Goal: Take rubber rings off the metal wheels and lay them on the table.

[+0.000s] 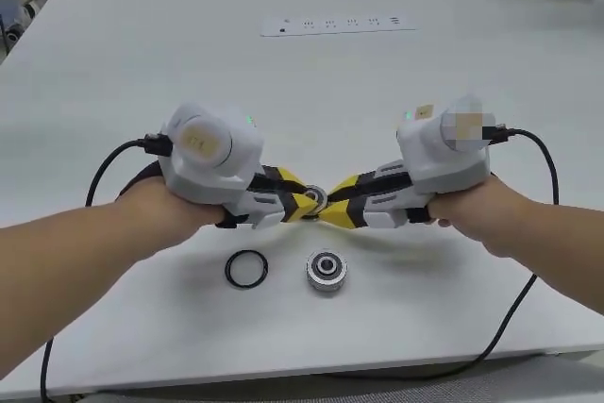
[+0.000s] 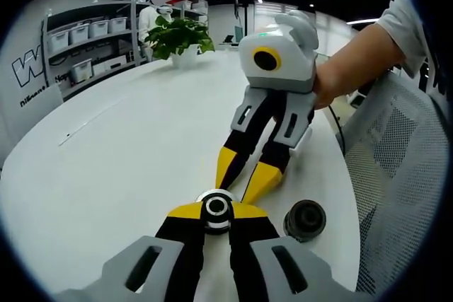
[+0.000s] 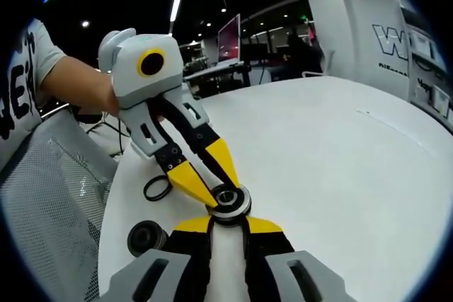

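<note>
Counting from table wheel (image 1: pixel 327 270): one rubber ring (image 1: pixel 246 269) just beside, removed; held wheel (image 1: pixel 314 197) near, left gripper (image 1: pixel 300 203) and right gripper (image 1: pixel 332 205) clamped on it, ring apparently pending.

The head view looks forward and down from above the white bench (image 1: pixel 311 73), close over the work; the left gripper view sits low behind the left gripper (image 2: pixel 216 210), facing along the bench at the right gripper (image 2: pixel 241 180) close ahead; the right gripper view faces back the opposite way; all 3 share the held wheel (image 1: pixel 314 198) and the spare wheel (image 1: pixel 327 269) lying near it.
</note>
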Demonstrator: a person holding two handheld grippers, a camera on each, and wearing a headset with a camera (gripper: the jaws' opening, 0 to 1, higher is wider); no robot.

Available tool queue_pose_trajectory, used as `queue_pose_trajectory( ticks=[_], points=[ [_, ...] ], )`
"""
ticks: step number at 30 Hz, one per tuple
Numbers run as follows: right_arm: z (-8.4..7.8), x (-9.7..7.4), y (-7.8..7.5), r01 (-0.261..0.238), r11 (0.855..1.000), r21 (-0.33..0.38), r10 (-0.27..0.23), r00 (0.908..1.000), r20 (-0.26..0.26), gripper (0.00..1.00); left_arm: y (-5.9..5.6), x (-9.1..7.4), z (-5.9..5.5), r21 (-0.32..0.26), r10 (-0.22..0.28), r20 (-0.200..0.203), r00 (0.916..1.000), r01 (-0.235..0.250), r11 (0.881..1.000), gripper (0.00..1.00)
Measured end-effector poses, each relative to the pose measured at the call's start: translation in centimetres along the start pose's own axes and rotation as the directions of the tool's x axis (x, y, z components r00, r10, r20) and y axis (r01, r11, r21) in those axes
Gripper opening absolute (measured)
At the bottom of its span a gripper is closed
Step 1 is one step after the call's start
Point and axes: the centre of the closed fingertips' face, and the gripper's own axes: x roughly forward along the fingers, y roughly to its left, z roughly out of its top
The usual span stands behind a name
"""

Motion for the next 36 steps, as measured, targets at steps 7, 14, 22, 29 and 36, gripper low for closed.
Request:
queue_pose_trajectory(
  ticks=[7,14,22,29,36],
  points=[
    [-0.03,-0.07,0.03,-0.005,1.0,-0.005,0.005,1.0,-0.004,0.12,0.06,0.0,-0.03,0.0,0.0,0.0,1.0,0.0,1.0,0.07],
    [-0.14,-0.16,-0.11,-0.004,1.0,-0.026,0.004,0.9999,-0.014,0.12,0.11,0.04,-0.05,-0.002,0.004,-0.005,1.0,-0.004,1.0,0.07],
    [-0.21,-0.12,-0.27,-0.009,0.999,-0.033,0.008,0.9998,-0.017,0.12,-0.13,-0.04,0.04,-0.004,0.003,-0.005,1.0,-0.003,1.0,0.07],
    [-0.27,-0.11,-0.32,-0.024,0.999,-0.038,0.023,0.9995,-0.02,0.12,-0.27,-0.09,0.07,-0.002,-0.002,-0.004,1.0,0.002,1.0,0.07],
    [-0.34,-0.1,-0.55,-0.051,0.998,-0.046,0.05,0.9985,-0.021,0.11,-0.33,-0.11,0.09,-0.002,-0.002,-0.003,1.0,0.002,1.0,0.07]
  ],
)
